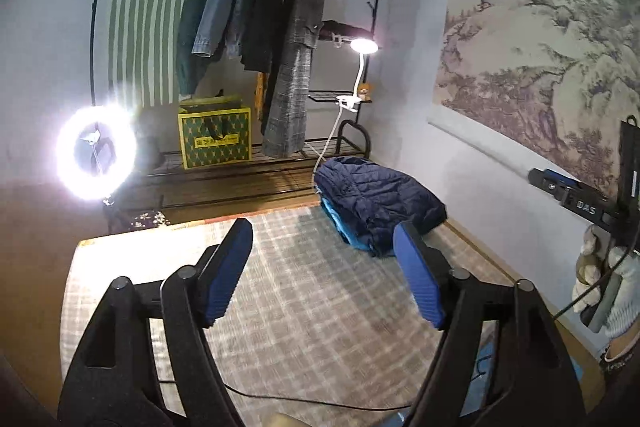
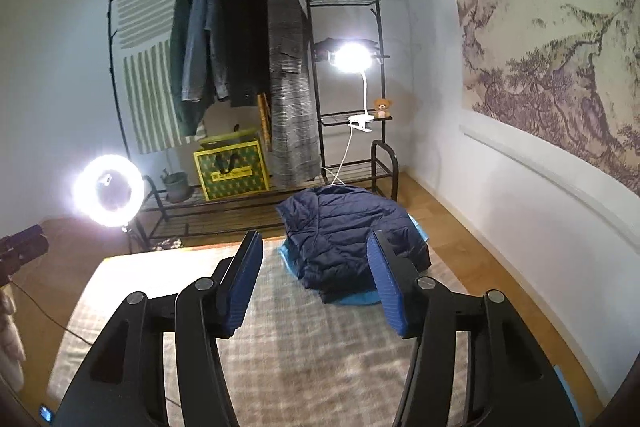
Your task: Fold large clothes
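While both tools hang above the checked rug point(image 1: 304, 291), the navy puffer jacket point(image 1: 380, 203) lies in a heap at the rug's far right corner, on top of a light blue garment point(image 1: 340, 227) whose edge shows beneath it. In the left wrist view, the left hand-held gripper point(image 1: 324, 275) has its blue pads spread wide with nothing between them, and the jacket sits ahead and slightly right, close past the right pad's tip. In the right wrist view, the right hand-held gripper point(image 2: 316, 283) is likewise spread and empty; the jacket point(image 2: 352, 227) appears in the gap between its pads, further off, apart from them.

Bare rug fills the near and left parts in both views. A strip of wooden floor point(image 2: 480, 267) runs along the rug's right edge up to the white wall. Beyond the rug's far edge stands a black clothes rack point(image 2: 304, 67) hung with coats, a lit ring light point(image 2: 108, 189) at the far left corner, and a clip lamp point(image 2: 352, 57) shining just behind the jacket.
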`<state>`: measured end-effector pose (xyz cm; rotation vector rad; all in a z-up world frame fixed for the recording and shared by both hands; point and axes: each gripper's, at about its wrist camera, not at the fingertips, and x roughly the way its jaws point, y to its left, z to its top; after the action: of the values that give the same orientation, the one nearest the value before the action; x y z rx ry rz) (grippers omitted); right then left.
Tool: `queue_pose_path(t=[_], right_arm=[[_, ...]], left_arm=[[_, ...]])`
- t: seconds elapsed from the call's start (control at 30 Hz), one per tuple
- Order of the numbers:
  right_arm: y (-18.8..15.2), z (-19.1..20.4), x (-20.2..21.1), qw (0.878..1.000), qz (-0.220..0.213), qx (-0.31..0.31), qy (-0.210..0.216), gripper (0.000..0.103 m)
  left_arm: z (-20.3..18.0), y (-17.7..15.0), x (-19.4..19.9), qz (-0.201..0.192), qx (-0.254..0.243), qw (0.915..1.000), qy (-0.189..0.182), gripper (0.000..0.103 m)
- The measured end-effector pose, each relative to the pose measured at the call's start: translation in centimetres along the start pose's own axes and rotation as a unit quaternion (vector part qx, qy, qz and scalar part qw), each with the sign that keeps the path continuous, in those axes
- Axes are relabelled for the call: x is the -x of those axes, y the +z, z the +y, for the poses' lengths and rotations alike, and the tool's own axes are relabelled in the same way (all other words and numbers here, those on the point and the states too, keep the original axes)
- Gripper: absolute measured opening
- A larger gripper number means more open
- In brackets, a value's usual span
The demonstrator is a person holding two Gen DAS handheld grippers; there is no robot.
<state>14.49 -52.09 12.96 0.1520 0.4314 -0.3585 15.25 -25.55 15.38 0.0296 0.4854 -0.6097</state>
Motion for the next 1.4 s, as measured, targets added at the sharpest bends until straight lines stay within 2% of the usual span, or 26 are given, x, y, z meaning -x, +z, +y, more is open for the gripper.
queue_pose_path(t=[0.1, 0.17, 0.23, 0.37, 0.47, 0.6, 0.77, 0.93, 1.17, 1.4], right_arm=[[-1.1, 1.2, 1.9, 1.0, -0.001, -0.001, 0.002, 0.06], [-1.8, 1.5, 3.0, 1.0, -0.01, -0.004, 0.006, 0.072], [-2.7, 2.0, 4.0, 1.0, -0.015, -0.003, 0.005, 0.073], [-4.7, 2.7, 5.2, 1.0, -0.016, 0.001, 0.014, 0.081], [-6.2, 2.8, 5.2, 1.0, -0.015, -0.004, 0.021, 0.082], [-7.9, 2.9, 4.2, 1.0, -0.012, 0.007, 0.005, 0.082], [-10.2, 3.0, 1.9, 1.0, -0.001, 0.012, 0.006, 0.083], [-12.1, 2.8, -0.8, 1.0, 0.003, 0.016, -0.008, 0.083], [-14.1, 2.4, -3.4, 1.0, 0.015, 0.012, -0.007, 0.084], [-15.6, 3.2, -5.6, 0.998, 0.043, 0.051, -0.012, 0.084]], left_arm=[[-1.1, -1.9, 1.7, -0.004, -0.013, 0.9999, 0.007, 0.084], [-1.8, -3.2, 2.7, -0.011, -0.016, 0.9998, 0.01, 0.088], [-2.6, -4.6, 3.6, -0.016, -0.014, 0.9997, 0.008, 0.098], [-4.2, -6.8, 4.0, -0.016, -0.02, 0.9996, 0.012, 0.1], [-4.9, -7.8, 3.6, -0.017, -0.021, 0.9995, 0.015, 0.103], [-5.3, -9.4, 2.4, -0.014, -0.025, 0.9993, 0.026, 0.103], [-5.9, -11.3, -0.7, 0.008, -0.043, 0.9976, 0.054, 0.103], [-5.9, -13.5, -3.8, 0.032, -0.037, 0.9974, 0.053, 0.103], [-5.1, -14.9, -6.0, 0.05, -0.025, 0.9969, 0.056, 0.103], [-4.6, -15.6, -7.5, 0.062, -0.022, 0.9957, 0.066, 0.103]])
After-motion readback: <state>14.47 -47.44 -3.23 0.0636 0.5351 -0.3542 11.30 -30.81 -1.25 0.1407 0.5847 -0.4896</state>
